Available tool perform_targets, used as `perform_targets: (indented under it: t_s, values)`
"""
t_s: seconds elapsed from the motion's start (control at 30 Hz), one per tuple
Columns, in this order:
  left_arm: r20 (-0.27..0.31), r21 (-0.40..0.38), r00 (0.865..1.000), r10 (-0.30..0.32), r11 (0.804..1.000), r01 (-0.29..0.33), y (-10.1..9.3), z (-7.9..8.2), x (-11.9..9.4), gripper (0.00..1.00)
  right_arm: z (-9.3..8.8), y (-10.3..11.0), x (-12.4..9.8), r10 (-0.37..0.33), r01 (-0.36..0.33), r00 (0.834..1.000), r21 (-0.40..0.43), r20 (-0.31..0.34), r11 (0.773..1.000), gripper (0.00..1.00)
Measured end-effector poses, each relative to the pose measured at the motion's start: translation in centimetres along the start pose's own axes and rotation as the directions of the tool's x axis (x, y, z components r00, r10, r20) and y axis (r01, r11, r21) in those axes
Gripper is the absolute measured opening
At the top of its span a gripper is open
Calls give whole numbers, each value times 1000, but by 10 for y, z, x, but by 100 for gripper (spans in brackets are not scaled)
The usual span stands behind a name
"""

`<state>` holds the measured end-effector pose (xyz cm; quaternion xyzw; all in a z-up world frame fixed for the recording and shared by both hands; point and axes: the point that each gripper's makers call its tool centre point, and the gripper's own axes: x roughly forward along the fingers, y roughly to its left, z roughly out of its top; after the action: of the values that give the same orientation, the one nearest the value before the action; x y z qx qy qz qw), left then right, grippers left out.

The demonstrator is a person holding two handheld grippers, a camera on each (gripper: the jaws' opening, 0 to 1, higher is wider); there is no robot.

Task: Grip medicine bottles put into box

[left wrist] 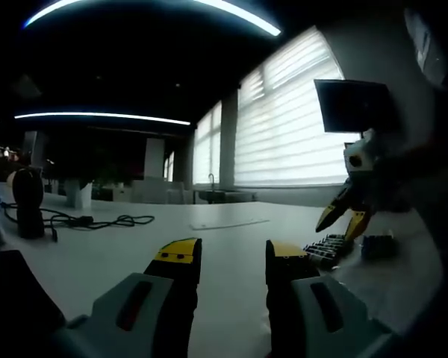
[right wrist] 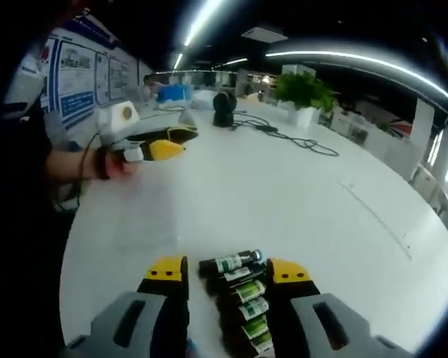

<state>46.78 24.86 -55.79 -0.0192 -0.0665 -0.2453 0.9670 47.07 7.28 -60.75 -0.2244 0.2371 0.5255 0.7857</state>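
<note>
Straddling the row of medicine bottles, the right gripper has jaws apart; lowest bottles cut off. Left gripper jaws apart over the white table.

I'm in an open-plan office, lit w/ long ceiling light strips. Big white table, tall windows w/ blinds, wall-mounted monitor, potted plant, posters on the wall, cables across the tabletop.

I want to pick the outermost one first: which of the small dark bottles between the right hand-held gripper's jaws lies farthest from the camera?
The topmost bottle of the row, tilted with its pale cap toward the right; the others lie below it.
</note>
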Motion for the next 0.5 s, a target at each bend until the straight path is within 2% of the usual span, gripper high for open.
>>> perform_targets:
  t_s: [0.23,0.5]
  values:
    - [1,-3,1000,1,1000,-1,0,1,0,27,-4,3,11,77,-81,995,-63,-58,995,41]
    - [4,-13,1000,3,1000,-3,2,0,0,27,1,1,26,120,-129,989,-108,-90,986,45]
